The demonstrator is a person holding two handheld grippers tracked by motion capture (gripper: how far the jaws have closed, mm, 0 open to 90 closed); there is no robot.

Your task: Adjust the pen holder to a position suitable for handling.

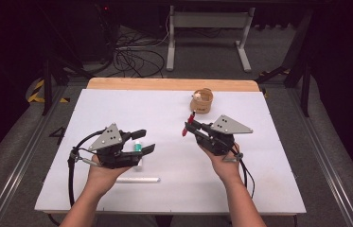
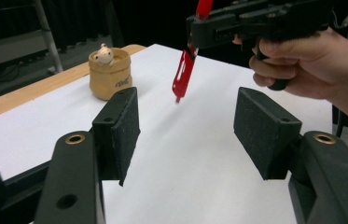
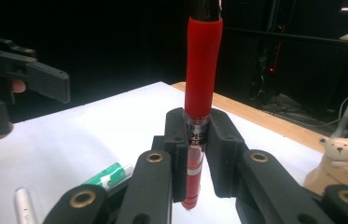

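My right gripper (image 1: 195,127) is shut on a red pen (image 1: 185,131), held above the white table mat right of centre. In the right gripper view the red pen (image 3: 203,70) stands upright, pinched between the jaws of the right gripper (image 3: 195,156). My left gripper (image 1: 143,141) is open at the left with nothing between its jaws, over a green and white marker (image 1: 137,147) lying on the mat. The left gripper view shows the wide-open left gripper (image 2: 190,135) facing the red pen (image 2: 183,74) and the right gripper (image 2: 255,21).
A wooden cup (image 1: 203,103) with a small white bear figure (image 1: 196,96) stands at the back of the mat. A white pen (image 1: 137,179) lies near the front edge, by the left wrist. The mat (image 1: 174,189) is bare between the two hands.
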